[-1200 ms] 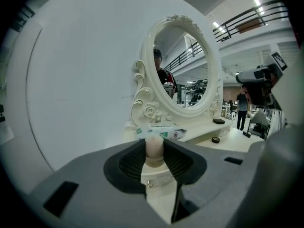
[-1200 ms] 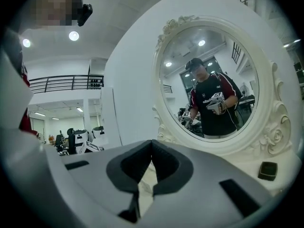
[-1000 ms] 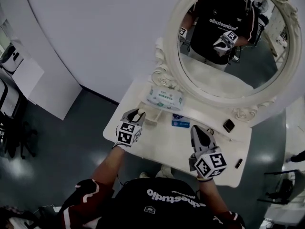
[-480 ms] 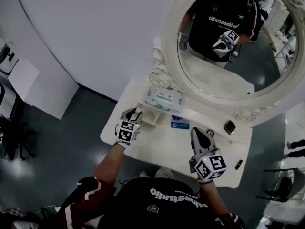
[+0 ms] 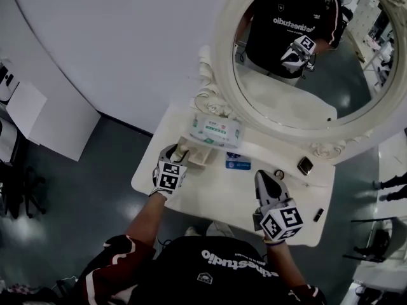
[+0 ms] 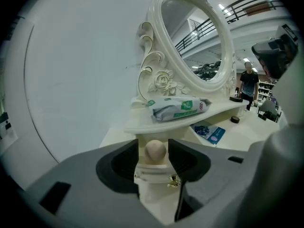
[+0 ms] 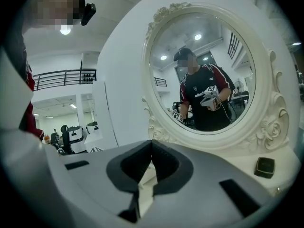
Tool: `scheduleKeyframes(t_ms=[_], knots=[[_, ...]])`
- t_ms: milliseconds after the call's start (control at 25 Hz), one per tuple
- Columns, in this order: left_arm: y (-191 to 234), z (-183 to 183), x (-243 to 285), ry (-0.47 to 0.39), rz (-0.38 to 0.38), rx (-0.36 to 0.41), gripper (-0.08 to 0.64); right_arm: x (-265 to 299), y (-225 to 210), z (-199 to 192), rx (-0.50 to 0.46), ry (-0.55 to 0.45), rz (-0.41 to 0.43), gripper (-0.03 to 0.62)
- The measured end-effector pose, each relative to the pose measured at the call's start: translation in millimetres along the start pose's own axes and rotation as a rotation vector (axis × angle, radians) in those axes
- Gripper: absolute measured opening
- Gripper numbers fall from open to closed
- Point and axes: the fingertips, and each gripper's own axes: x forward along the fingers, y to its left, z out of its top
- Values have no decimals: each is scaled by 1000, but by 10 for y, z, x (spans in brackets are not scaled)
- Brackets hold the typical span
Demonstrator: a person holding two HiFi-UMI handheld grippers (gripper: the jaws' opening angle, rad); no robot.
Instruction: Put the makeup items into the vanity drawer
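Left gripper (image 5: pixel 179 152) sits at the small drawer (image 6: pixel 153 174) under the vanity shelf (image 6: pixel 190 117). Its jaws are opening. The round knob (image 6: pixel 155 150) stands between the pads with a thin gap on each side, so nothing is gripped. Right gripper (image 5: pixel 262 176) is over the tabletop (image 5: pixel 213 192), jaws closed tip to tip with nothing between them.

Hidden or unclear:
- The left gripper's body blocks most of the drawer in both views, so I cannot tell whether it is pulled out.
- A small gold fitting (image 6: pixel 173 179) sits below the knob; its kind is unclear.
- The person's torso covers the table's near edge.
- The makeup items all lie out on top, none in the drawer: a blue packet (image 5: pixel 240 164), a small round item (image 5: pixel 279 174), a dark compact (image 5: pixel 305 166) below the mirror (image 5: pixel 299 56) frame, and a dark stick-like item (image 5: pixel 318 215) too small to identify.
- A wipes pack (image 5: pixel 216 131) lies on the shelf.

Edges and room:
- The stick-like item lies just beside the table's right edge.
- The tabletop between the two grippers is bare.
- The blue packet is near the drawer, on its right.
- The left gripper is close to the table's left edge, with open floor beyond.
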Motion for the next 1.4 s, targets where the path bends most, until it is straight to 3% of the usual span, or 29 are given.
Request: scheduleKeyframes(t_ms=[640,1400], knots=[[-142,96,-241,-75,-56,-26,190,-112,176,-30,-7,-22,-26,3],[-466,328,-808,-173,-155,5,190,-619,443,22,-9,-104,-130,3]])
